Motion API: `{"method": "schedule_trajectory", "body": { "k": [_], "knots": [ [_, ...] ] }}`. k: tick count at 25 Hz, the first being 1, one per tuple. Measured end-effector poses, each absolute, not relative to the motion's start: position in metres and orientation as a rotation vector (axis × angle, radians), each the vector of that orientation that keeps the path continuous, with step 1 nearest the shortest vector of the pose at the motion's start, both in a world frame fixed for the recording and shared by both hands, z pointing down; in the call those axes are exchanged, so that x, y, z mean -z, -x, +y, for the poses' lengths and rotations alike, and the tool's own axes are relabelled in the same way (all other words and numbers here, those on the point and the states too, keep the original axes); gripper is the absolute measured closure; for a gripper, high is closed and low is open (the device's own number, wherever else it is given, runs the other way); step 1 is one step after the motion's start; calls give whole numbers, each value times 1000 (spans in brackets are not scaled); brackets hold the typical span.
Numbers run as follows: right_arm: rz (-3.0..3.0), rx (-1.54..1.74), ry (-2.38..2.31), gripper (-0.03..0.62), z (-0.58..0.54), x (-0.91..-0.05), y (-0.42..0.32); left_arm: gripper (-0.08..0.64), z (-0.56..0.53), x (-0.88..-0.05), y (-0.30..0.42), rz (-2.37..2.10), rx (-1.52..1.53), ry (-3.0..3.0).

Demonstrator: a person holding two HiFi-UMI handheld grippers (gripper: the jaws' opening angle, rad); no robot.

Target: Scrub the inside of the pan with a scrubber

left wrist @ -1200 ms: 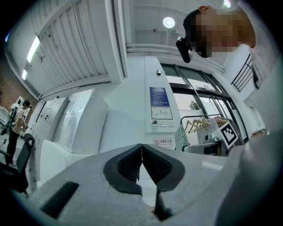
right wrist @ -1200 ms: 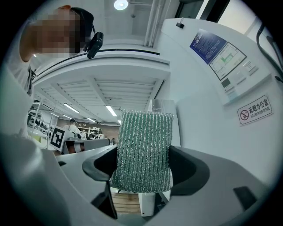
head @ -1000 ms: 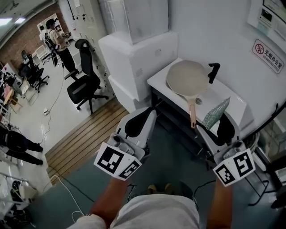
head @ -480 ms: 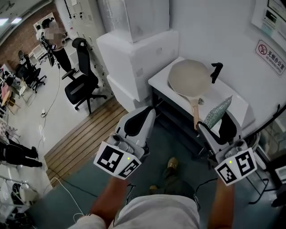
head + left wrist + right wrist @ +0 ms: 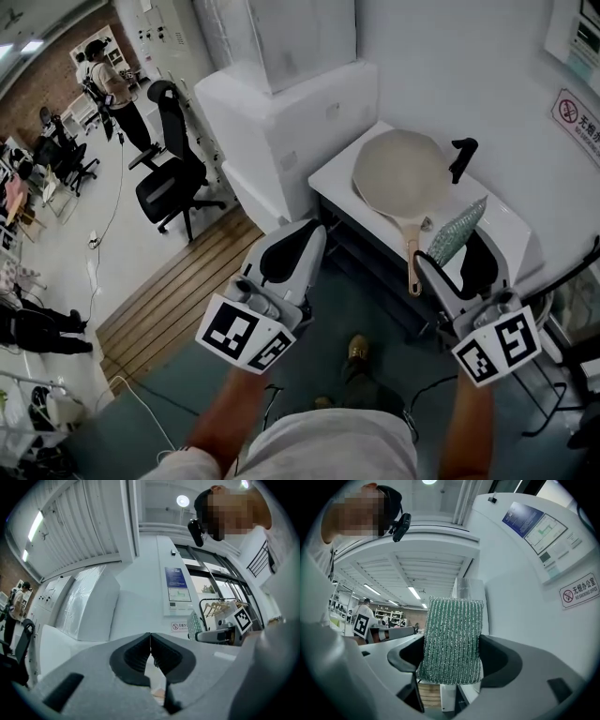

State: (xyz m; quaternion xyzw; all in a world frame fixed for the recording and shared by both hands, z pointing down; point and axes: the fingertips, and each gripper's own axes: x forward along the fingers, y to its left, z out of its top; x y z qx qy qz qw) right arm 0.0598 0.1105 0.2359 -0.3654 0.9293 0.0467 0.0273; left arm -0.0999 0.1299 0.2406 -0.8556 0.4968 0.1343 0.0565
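Gripping the scrubber [image 5: 450, 637], right claw [image 5: 449, 660] faces the pan [image 5: 398, 173] — left claw [image 5: 150, 645] (empty) closed.

The pale, round pan [image 5: 401, 171] lay flat and empty on the white surface [image 5: 330, 172], its long tan handle pointing toward the person. The green, silver-flecked scrubber [image 5: 457, 230] stood upright, clamped in the right hand-held gripper [image 5: 456, 255], not touching the pan.

There is one pan [image 5: 403, 173] at the upper right of the frame. There is one green scrubber [image 5: 456, 232] and one black tap [image 5: 463, 159]. There are two claws, the left claw [image 5: 312, 232] and the right claw [image 5: 457, 258]. There is one red and white sign [image 5: 578, 116] at the right edge.
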Motion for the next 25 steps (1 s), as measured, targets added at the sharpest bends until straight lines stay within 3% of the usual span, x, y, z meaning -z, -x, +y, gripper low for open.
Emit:
{"method": "schedule_trajectory", "body": {
  "k": [25],
  "knots": [
    [2970,-150,1086,240,-134,-237,-69,543,-114,-251,80,1622,-275,2578]
  ]
}}
